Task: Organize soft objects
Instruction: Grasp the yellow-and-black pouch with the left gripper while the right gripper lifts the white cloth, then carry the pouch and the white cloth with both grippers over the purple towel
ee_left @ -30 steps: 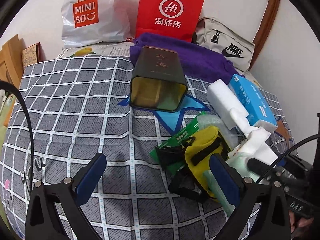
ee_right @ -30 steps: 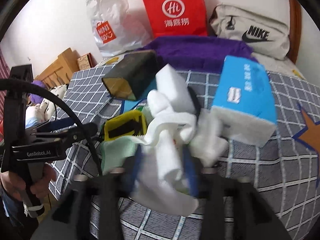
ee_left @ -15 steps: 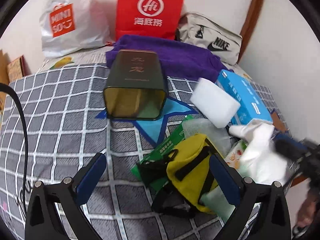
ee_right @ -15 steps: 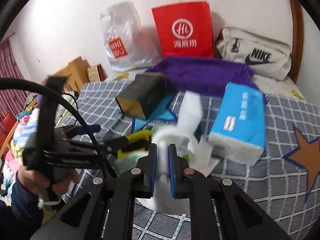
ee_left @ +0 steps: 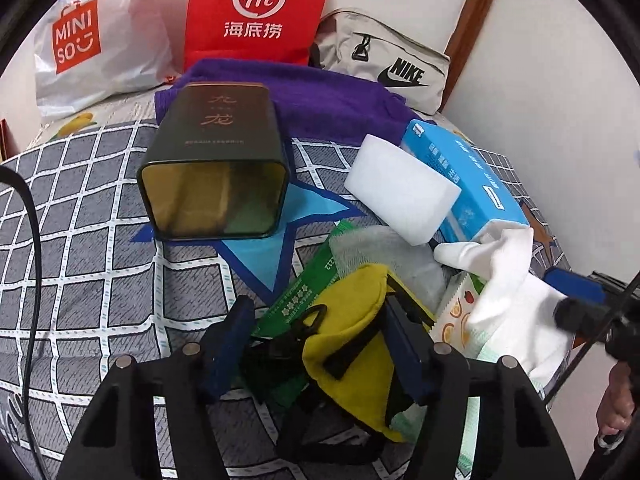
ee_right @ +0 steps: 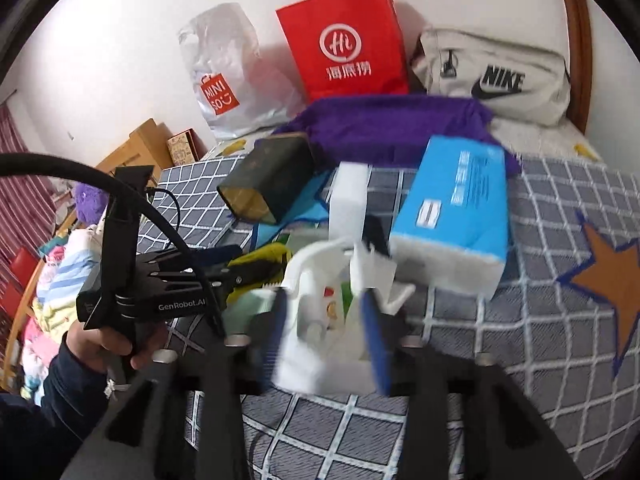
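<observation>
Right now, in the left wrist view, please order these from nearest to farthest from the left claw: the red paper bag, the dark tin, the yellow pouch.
1. Yellow pouch: between the fingers of the closing left claw.
2. Dark tin: lying open-ended on the bedspread, middle left.
3. Red paper bag: standing against the back wall.

Yellow pouch (ee_left: 352, 320) with black straps on grey, white-checked bedspread (ee_left: 80, 208); purple towel (ee_left: 320, 96).

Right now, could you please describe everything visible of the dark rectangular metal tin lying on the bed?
The dark rectangular metal tin lies on its side on the grey checked bedspread, its open mouth facing the left wrist camera and partly covering a blue star print. Its golden, reflective inside looks empty. Copper-coloured characters mark the upper face. Its far end reaches the purple towel; no gripper touches it.
</observation>
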The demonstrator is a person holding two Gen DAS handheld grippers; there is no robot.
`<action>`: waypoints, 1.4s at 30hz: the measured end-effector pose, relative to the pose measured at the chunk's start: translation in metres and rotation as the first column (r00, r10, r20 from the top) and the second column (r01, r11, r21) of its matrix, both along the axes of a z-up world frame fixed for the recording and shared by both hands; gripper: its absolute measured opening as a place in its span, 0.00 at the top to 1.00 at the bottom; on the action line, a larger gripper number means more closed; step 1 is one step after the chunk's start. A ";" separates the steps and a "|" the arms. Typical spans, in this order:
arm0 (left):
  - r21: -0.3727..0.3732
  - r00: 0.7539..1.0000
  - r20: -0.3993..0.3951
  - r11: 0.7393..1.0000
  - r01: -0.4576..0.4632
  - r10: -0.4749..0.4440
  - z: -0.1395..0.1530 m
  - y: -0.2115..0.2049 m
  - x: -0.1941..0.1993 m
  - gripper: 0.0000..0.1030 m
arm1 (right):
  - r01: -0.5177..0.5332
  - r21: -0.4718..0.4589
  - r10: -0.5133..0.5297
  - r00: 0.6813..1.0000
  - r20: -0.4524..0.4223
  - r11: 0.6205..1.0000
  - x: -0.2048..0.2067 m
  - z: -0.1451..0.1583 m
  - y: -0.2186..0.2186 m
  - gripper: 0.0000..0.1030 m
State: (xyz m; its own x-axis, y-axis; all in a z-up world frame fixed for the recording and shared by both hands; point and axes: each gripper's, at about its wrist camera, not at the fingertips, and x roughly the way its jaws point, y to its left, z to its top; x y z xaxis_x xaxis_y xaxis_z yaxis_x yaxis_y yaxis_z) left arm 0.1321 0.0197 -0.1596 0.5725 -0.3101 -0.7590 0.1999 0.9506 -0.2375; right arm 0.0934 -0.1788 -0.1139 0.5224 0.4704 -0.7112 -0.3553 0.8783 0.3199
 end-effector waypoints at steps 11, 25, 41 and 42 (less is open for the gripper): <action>-0.038 1.000 0.028 0.999 0.012 -0.011 0.003 0.004 -0.008 0.65 | -0.066 -0.023 0.066 0.998 -0.020 0.998 0.001 -0.019 0.030 0.90; -0.054 0.999 0.017 0.998 -0.040 0.041 0.027 0.028 -0.017 0.69 | -0.040 -0.003 0.040 0.993 0.115 0.999 0.001 0.038 0.024 0.91; -0.075 0.993 0.042 0.991 -0.110 0.113 0.073 0.056 -0.013 0.70 | 0.012 0.011 -0.014 0.987 0.161 1.000 0.022 0.073 0.007 0.91; -0.073 0.992 0.046 0.991 -0.111 0.115 0.076 0.057 -0.012 0.70 | 0.020 0.009 -0.021 0.987 0.162 1.000 0.025 0.074 0.005 0.91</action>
State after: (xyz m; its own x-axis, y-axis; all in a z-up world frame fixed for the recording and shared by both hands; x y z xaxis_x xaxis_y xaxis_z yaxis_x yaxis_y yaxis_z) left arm 0.1202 0.0764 -0.0837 0.6434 -0.2928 -0.7073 0.1051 0.9490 -0.2972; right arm 0.1183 -0.1740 -0.0397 0.6401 0.4634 -0.6128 -0.3850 0.8837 0.2661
